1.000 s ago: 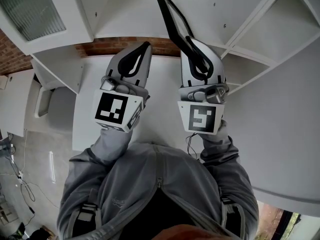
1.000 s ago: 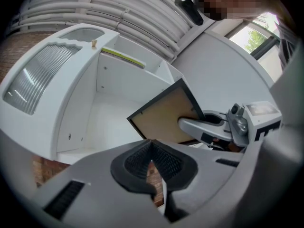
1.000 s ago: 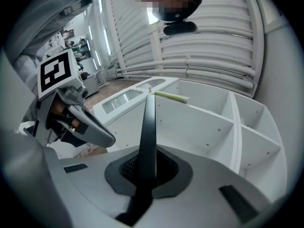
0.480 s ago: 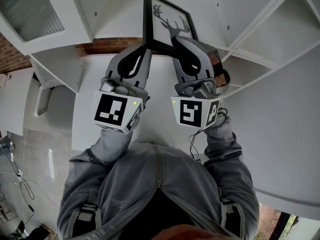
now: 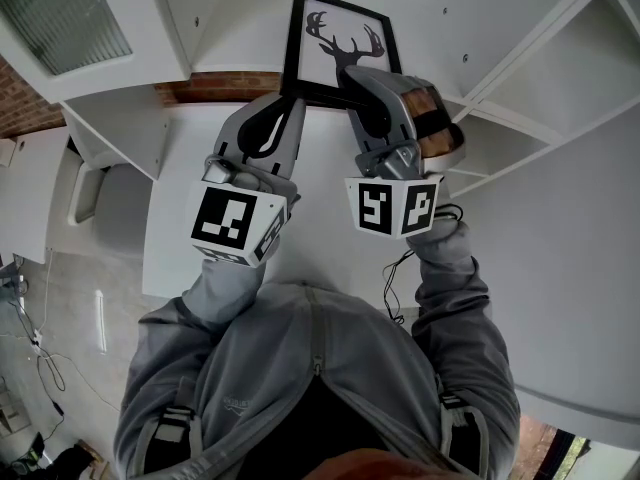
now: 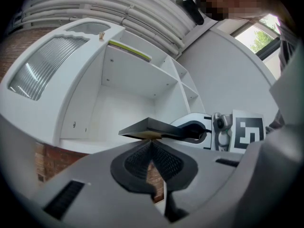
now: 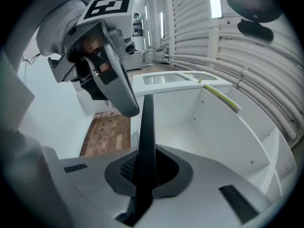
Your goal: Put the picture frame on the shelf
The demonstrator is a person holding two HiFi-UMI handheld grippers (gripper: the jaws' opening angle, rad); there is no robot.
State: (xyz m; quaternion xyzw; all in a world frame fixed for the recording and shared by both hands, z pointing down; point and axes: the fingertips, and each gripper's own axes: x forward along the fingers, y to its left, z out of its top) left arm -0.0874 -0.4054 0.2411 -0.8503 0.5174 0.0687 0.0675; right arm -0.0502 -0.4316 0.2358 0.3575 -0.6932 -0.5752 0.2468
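The picture frame [image 5: 338, 48] is black with a deer-head print. It hangs in front of the white shelf unit [image 5: 240, 53] with its print turned up toward the head view. My right gripper [image 5: 362, 96] is shut on its near edge. In the right gripper view the frame [image 7: 147, 122] runs edge-on out of the closed jaws [image 7: 145, 167]. My left gripper [image 5: 288, 106] is shut and holds nothing, its tip just under the frame's near left corner. In the left gripper view the frame [image 6: 152, 127] is a flat dark slab right above the jaws [image 6: 152, 145]; touching or not, I cannot tell.
The shelf unit has several open white compartments [image 7: 199, 122], with more at the right [image 5: 540, 78]. A ribbed glass cabinet door [image 5: 60, 18] sits at upper left. A brick strip [image 5: 225, 90] shows below the shelf. A white surface [image 5: 570, 268] spreads at the right.
The right gripper has rolled, turning the frame from edge-on to print facing the head view, and has shifted slightly left and lower. The left gripper has stayed put.
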